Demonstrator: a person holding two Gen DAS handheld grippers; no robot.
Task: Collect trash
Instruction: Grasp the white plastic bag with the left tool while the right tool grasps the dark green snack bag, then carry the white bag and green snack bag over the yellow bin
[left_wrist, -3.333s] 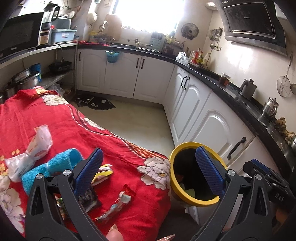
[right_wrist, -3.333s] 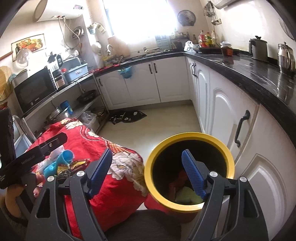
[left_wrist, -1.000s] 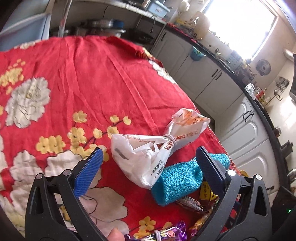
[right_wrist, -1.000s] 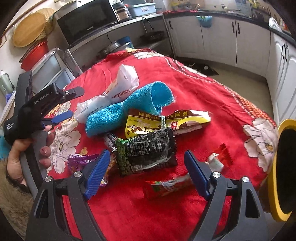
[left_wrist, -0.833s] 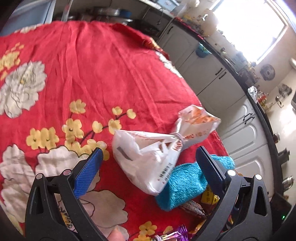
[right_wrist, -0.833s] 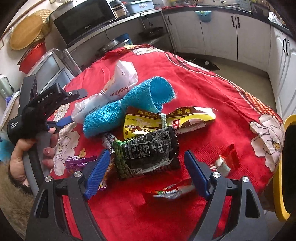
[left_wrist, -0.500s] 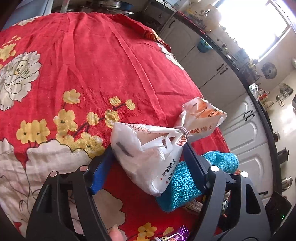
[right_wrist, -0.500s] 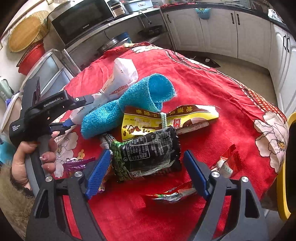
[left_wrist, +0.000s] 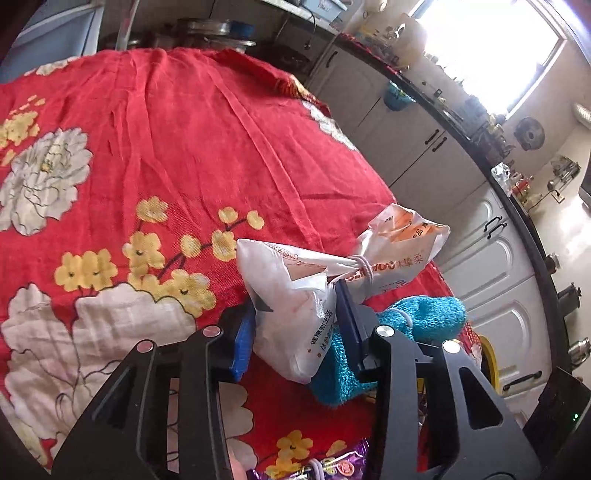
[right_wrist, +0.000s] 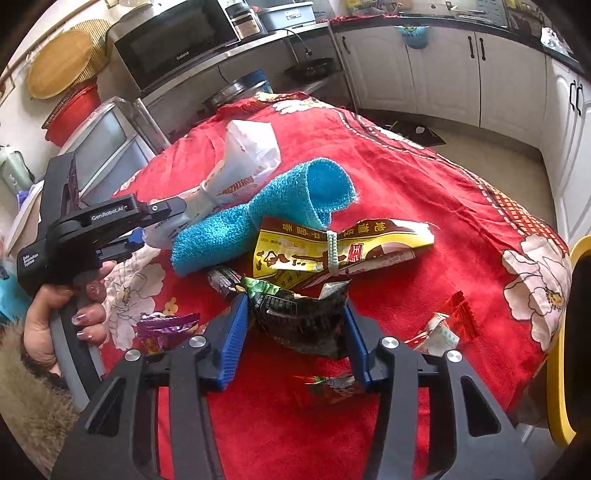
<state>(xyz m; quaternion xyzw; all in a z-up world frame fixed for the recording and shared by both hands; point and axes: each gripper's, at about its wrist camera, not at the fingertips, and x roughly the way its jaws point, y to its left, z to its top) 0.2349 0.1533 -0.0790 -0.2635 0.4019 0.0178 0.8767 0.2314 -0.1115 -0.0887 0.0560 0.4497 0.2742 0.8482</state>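
A white plastic bag, tied with a rubber band, lies on the red flowered cloth. My left gripper has the bag's near end between its blue pads; its jaws are closing and press on the bag. In the right wrist view a black and green snack packet sits crumpled between the pads of my right gripper, whose jaws are closing too. The same view shows the left gripper in a hand at the left, on the white bag.
A rolled blue towel lies against the bag, with a yellow-brown packet beside it. A purple wrapper and a red wrapper lie on the cloth. The yellow bin rim stands past the table's right edge.
Both pairs of jaws have closed in: the left onto the white bag, the right onto the black packet, which has crumpled. Neither hand has shifted much.
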